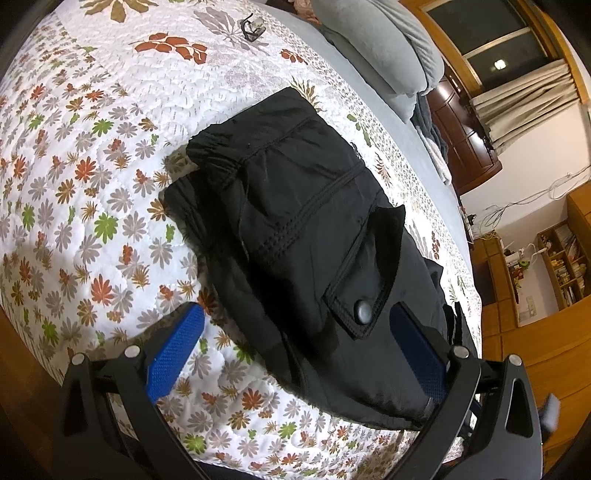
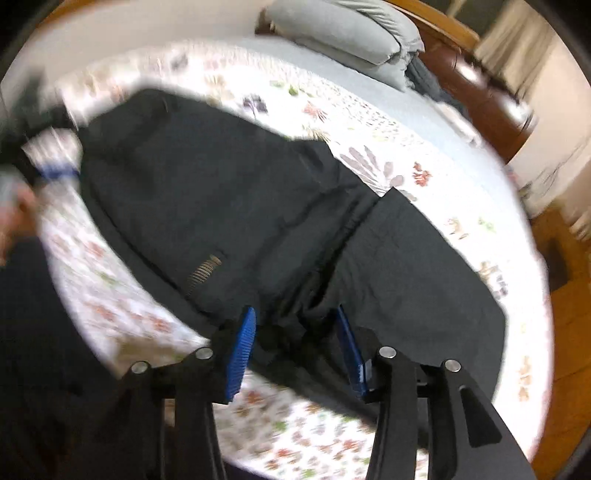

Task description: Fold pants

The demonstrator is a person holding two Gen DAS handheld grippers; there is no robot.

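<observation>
Black linkage arms, silver rivets, blue ribbed pads (image 1: 177, 347)

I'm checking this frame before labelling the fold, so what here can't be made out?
- Right wrist view: motion blur hides whether the right gripper is actually pinching the black pants.
- Left wrist view: the pants' near edge is hidden behind the left gripper.
- Left wrist view: a small dark object on the floral quilt is too small to identify.

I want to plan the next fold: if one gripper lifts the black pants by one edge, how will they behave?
The black pants will probably droop, since they already lie in soft creases on the quilt. The layered cloth and pocket flap suggest some weight. The left gripper stands open around them, so layers may slide apart.
</observation>
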